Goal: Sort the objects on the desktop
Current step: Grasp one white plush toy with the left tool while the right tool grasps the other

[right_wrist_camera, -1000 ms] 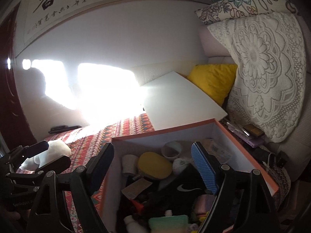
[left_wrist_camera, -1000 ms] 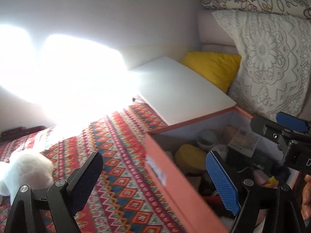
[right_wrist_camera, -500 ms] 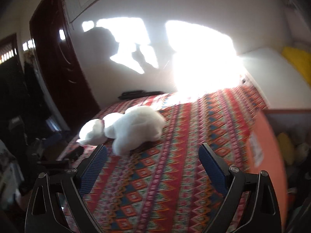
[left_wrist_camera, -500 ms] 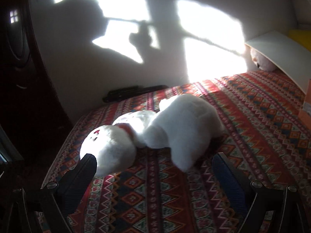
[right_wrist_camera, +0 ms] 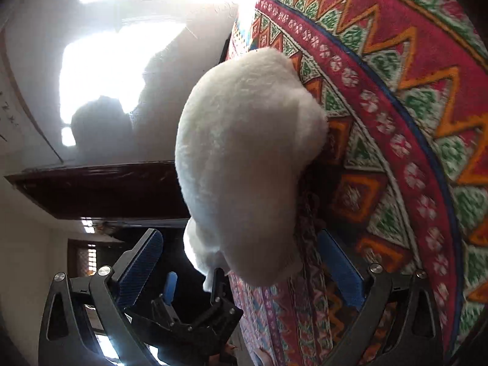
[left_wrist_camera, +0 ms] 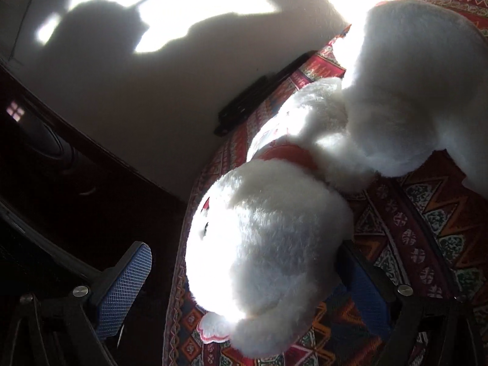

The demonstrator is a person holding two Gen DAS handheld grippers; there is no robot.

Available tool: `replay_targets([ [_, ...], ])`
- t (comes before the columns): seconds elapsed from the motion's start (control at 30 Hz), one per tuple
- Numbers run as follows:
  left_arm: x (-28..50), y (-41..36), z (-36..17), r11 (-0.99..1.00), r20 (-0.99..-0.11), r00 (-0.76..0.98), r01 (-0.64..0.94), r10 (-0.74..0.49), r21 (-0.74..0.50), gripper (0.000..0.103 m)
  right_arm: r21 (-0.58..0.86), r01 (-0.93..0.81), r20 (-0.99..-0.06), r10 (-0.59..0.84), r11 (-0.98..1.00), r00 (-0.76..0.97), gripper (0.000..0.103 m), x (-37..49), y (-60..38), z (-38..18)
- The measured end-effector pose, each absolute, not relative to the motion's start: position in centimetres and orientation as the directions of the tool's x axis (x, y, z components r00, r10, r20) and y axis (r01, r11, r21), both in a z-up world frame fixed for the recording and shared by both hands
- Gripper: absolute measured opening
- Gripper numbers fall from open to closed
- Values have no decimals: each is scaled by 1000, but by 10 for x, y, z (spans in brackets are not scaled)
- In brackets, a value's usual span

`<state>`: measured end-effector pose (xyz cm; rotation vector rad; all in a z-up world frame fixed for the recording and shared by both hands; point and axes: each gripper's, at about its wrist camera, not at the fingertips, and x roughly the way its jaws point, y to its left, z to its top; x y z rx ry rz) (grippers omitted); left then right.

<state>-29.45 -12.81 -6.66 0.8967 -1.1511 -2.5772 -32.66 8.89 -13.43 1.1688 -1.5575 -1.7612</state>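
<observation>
- Plush toy (left_wrist_camera: 268,244), white and long-bodied with a red collar (left_wrist_camera: 286,155), lies on its side on the patterned cloth (left_wrist_camera: 427,228), near that cloth's edge, where the surface falls away into dark floor.
- Left gripper (left_wrist_camera: 244,277) straddles the toy's head: one blue pad (left_wrist_camera: 125,283) stands clear in the air beyond the edge, while the other is mostly hidden behind the fur, down at the cloth. Its jaws are opening and look spread wide; neither pad visibly presses the plush.
- Right gripper (right_wrist_camera: 241,271) takes the other end, the rounded rump of the toy (right_wrist_camera: 244,158). Its jaws are opening too, with the near pad (right_wrist_camera: 140,268) free in the air and the far pad low against the cloth (right_wrist_camera: 396,122). The fur sits between them, unpinched.
- Two grippers at opposite ends make sense for something this soft and long (a single pinch would likely let it sag and swing).
- The wide spread probably suits the toy's bulk, since plush squashes a good deal before a grip holds.
- In the right wrist view the left gripper (right_wrist_camera: 189,308) shows low down, just beside the toy's far end.
- My reading: this is the approach to a two-handed pickup, grasp not yet made.
</observation>
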Motion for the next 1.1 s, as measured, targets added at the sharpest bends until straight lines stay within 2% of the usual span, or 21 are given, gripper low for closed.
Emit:
replay_targets([
  [0.1,-334,-132,-95,-627,-476,-753,-110,-455,772,103,970,-132,-241,-802,-202,-547,103,-359,74,-129],
  [0.17,-350,-148,-93,-696,-488,-747,-47,-452,717,100,962,-176,-272,-787,-208,-553,103,-376,65,-134],
  [0.2,-357,-160,-88,-749,-521,-730,-18,-443,662,100,958,-184,-288,-778,-222,-558,103,-382,60,-133],
  [0.23,-361,-172,-81,-797,-555,-717,2,-422,604,99,955,-178,-298,-773,-239,-560,98,-387,56,-131],
  [0.27,-361,-180,-71,-834,-580,-713,12,-394,552,94,947,-177,-320,-780,-267,-538,57,-393,51,-131],
  [0.33,-352,-191,-53,-880,-619,-707,10,-342,475,90,957,-189,-288,-825,-222,-487,52,-397,44,-141],
  [0.43,-327,-200,-24,-939,-663,-705,17,-254,342,90,955,-146,-297,-816,-259,-495,50,-377,57,-123],
  [0.6,-253,-179,26,-991,-663,-741,25,-106,131,90,937,-77,-328,-788,-340,-521,50,-323,96,-71],
  [0.7,-202,-146,53,-996,-618,-784,-11,-46,88,90,933,-44,-322,-775,-357,-545,50,-287,121,-34],
  [0.77,-172,-125,67,-996,-593,-804,-20,-36,87,90,894,15,-360,-737,-448,-572,50,-255,135,-4],
  [0.9,-126,-79,84,-997,-581,-812,-79,58,12,90,776,93,-426,-626,-624,-654,51,-189,171,49],
  [1.1,-85,8,100,-980,-563,-811,-199,156,15,91,743,124,-353,-543,-657,-762,51,-116,227,91],
])
